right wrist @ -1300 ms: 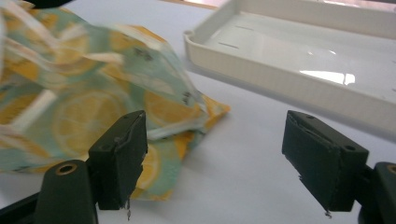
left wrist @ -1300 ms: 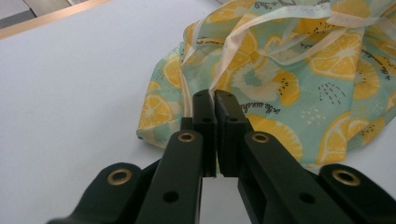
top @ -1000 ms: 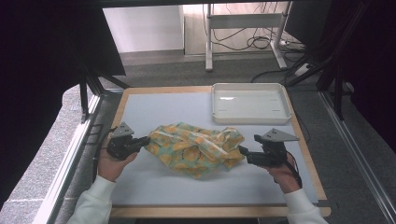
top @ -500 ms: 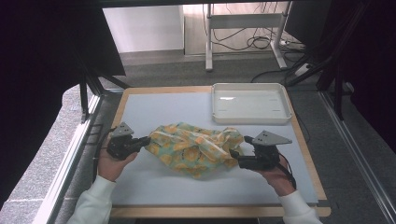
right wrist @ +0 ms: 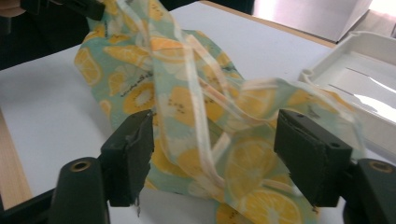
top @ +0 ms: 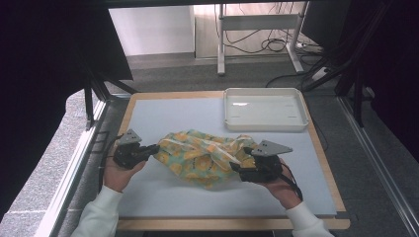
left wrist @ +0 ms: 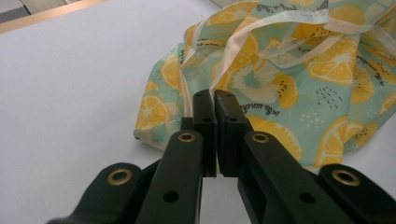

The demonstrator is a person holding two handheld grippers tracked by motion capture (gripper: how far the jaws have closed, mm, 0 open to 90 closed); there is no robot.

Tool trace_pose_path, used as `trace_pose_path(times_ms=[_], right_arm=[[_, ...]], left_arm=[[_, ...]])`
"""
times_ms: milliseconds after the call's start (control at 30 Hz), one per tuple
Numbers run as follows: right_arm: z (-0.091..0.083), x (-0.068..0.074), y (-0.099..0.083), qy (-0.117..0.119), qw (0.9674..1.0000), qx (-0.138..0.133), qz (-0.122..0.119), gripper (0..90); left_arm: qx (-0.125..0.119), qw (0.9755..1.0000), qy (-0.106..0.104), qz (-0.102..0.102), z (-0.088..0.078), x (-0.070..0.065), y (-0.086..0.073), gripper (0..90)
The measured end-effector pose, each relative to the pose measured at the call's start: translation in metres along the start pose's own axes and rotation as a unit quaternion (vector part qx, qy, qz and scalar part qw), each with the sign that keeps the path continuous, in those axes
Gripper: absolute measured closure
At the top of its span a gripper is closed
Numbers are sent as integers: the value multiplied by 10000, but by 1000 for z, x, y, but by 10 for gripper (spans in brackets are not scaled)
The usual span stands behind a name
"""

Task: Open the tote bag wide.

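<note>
A crumpled cloth bag [top: 205, 155] printed with orange slices on pale green lies mid-table, cream straps trailing over it. My left gripper [top: 152, 147] sits at the bag's left edge. In the left gripper view its jaws [left wrist: 214, 100] are shut on that edge of the bag [left wrist: 289, 79], where a cream strap runs in. My right gripper [top: 238, 168] is at the bag's right end. Its jaws [right wrist: 217, 154] stand wide and have just been closing, with folds of the bag [right wrist: 196, 116] and a strap between them; the right pad [right wrist: 310, 156] stands clear of the fabric.
A white tray [top: 264, 109] stands at the back right of the grey mat [top: 173, 113], close behind the bag's right end, also in the right gripper view [right wrist: 359, 70]. The wooden table edge [top: 222, 223] runs along the front. Bare mat lies left and front.
My right gripper has moved left onto the bag's right end, so fabric now lies between its jaws. The left gripper and its hold have stayed the same.
</note>
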State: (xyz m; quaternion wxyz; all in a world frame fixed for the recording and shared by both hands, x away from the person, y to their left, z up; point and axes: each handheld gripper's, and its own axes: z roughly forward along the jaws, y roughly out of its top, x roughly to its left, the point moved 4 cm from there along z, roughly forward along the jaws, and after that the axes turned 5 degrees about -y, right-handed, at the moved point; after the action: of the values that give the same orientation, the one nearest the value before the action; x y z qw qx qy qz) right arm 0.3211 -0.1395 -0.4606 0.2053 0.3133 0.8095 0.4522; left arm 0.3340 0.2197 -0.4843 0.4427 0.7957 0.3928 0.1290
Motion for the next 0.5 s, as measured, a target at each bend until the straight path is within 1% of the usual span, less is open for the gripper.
trace_pose_path(times_ms=[33,67,100,133,167,200,267,333,367,400,433,467,500], right_arm=[[2,2,0,19,10000,39,-55,319],[7,4,0,75,9998,131,-87,352],[7,4,0,75,9998,131,-87,352],[11,6,0,132,9996,227,-90,391],[11,6,0,132,9996,227,-90,391],[13,7,0,163,9995,258,-110,414],[16,8,0,205,9993,281,-124,484],[19,10,2,228,9992,268,-201,536],[24,12,4,239,9989,292,-266,582],[24,12,4,239,9989,292,-266,582],[29,13,6,329,9986,310,-274,632],[29,13,6,329,9986,310,-274,632],[34,15,7,439,9979,383,-297,682]], left_arm=[[0,10000,-1,-1,0,0,0,888],[-2,10000,-2,-1,0,0,0,889],[0,10000,-3,-1,0,0,0,889],[-3,10000,-5,-1,0,0,0,888],[-3,10000,-5,-1,0,0,0,888],[-2,10000,-11,-3,0,0,0,888],[-4,10000,-8,-7,0,0,0,888],[1,10000,-8,0,0,0,0,888],[6,10000,-8,3,0,0,0,887],[5,10000,-11,6,0,-1,0,887],[-2,10000,-17,3,0,-1,0,888],[-2,10000,-17,3,0,-1,0,888],[-10,10000,-26,-1,0,-1,0,887]])
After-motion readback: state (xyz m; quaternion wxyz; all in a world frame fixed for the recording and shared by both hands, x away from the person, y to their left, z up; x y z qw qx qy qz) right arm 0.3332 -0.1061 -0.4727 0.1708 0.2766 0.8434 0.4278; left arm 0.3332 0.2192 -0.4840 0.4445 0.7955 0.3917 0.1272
